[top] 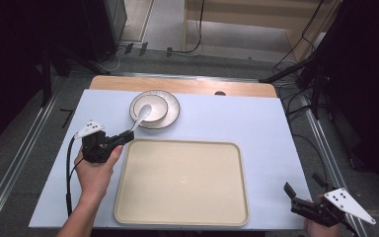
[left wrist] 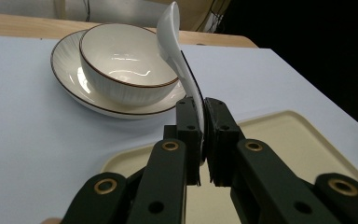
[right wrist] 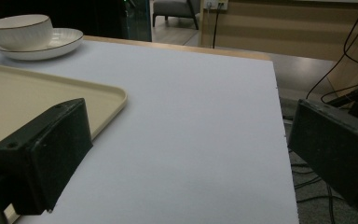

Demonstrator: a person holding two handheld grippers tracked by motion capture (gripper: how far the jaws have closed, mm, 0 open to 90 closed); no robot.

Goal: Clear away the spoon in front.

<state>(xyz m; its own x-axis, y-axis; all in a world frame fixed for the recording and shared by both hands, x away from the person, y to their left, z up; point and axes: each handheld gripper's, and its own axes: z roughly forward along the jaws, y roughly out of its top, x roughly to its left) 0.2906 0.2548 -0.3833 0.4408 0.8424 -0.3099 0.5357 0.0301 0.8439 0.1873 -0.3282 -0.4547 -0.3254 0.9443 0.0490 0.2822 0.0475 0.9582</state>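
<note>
Left claw (left wrist: 200,122) pinches spoon (left wrist: 177,56) by the handle tip, bowl end high, at 7 o'clock of bowl (top: 149,107); thin grip may let it swivel or slip. Right claw (right wrist: 186,154) wide, idle.

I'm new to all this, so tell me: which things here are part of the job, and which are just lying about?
In the job:
left claw, shut on the spoon
bowl
plate
tray

Just about:
right claw, open, holding nothing
cables on the floor
</note>
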